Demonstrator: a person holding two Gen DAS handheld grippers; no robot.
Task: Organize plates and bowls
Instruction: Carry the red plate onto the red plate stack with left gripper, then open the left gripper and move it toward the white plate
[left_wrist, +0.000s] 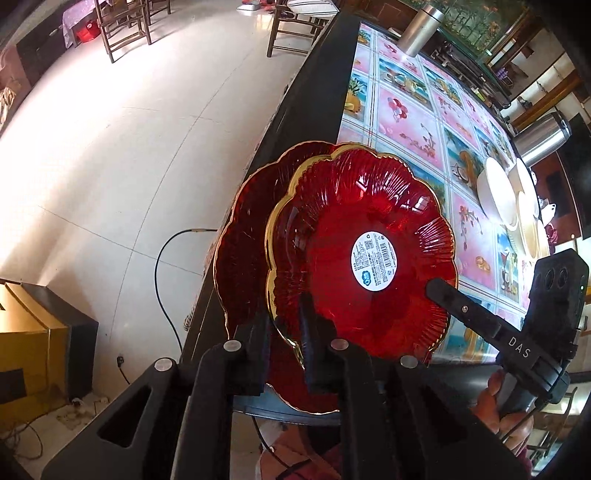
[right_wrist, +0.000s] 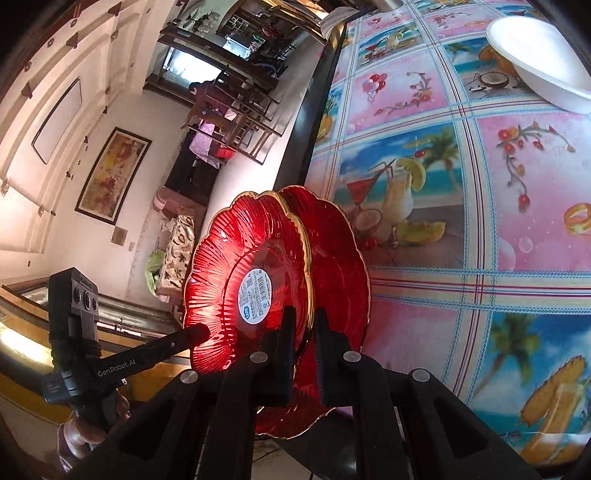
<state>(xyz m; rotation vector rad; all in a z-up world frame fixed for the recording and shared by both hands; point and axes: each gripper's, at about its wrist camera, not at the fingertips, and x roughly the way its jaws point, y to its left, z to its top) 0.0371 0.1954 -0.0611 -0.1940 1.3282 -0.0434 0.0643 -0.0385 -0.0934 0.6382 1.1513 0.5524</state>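
Two red, gold-rimmed scalloped glass plates (left_wrist: 369, 236) hang together on edge, off the bench's (left_wrist: 406, 110) near edge. The left tool (left_wrist: 284, 354) and the right tool (right_wrist: 304, 354) are each clenched on the rims. Rigid, glossy glass looks slippery and breakable, so rim pinches seem safest. White bowls (left_wrist: 496, 192) sit farther along the bench.

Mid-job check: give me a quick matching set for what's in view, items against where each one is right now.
Items:
1. red plates
2. white bowl
3. cardboard box
4. round sticker

Places:
A. on the floor
B. on the patterned tablecloth
C. held on edge, rim between the jaws
D. stuck at the centre of a plate

Pairs: 1-C, 2-B, 3-A, 4-D
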